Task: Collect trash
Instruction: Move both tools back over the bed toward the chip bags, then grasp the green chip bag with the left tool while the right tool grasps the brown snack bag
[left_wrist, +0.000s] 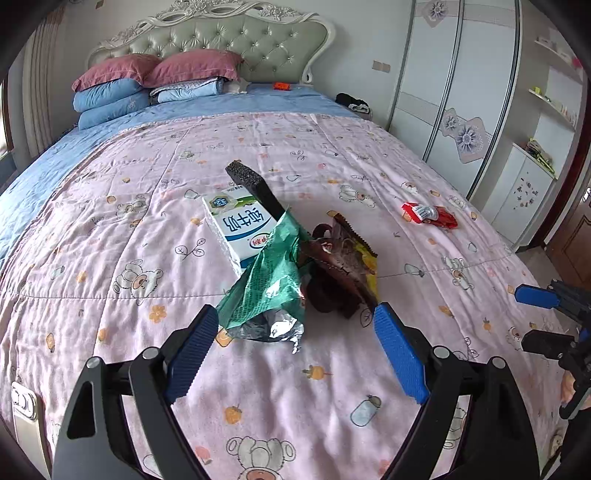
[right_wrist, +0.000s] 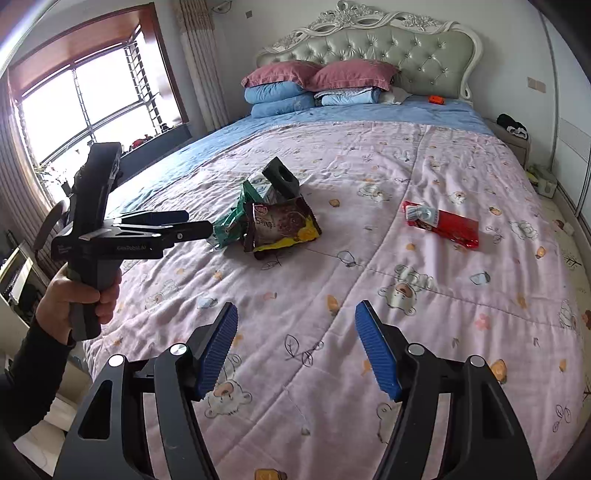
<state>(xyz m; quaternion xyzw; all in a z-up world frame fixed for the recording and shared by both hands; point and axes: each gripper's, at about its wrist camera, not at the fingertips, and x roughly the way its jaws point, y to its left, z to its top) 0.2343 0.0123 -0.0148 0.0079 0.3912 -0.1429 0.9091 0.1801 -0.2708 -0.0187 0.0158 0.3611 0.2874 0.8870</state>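
A heap of trash lies mid-bed on the pink quilt (left_wrist: 110, 258): a white milk carton (left_wrist: 240, 229), a black foam block (left_wrist: 255, 188), a crumpled green foil wrapper (left_wrist: 266, 280) and a brown-yellow snack bag (left_wrist: 343, 262). A red wrapper (left_wrist: 430, 216) lies apart to the right. My left gripper (left_wrist: 295, 314) is open, its blue pads flanking the near end of the green wrapper without pressing it. The right wrist view shows the left gripper (right_wrist: 199, 223) reaching the green wrapper (right_wrist: 231, 225) from the side. My right gripper (right_wrist: 297, 310) is open over bare quilt, short of the snack bag (right_wrist: 284, 225) and the red wrapper (right_wrist: 443, 221).
Pillows (right_wrist: 317, 74) and folded bedding are stacked at the tufted headboard (right_wrist: 406, 48), with a small orange item (right_wrist: 436, 98) nearby. A wardrobe (left_wrist: 461, 92) and shelves stand right of the bed, a window (right_wrist: 85, 103) left. A person's hand (right_wrist: 74, 299) holds the left gripper.
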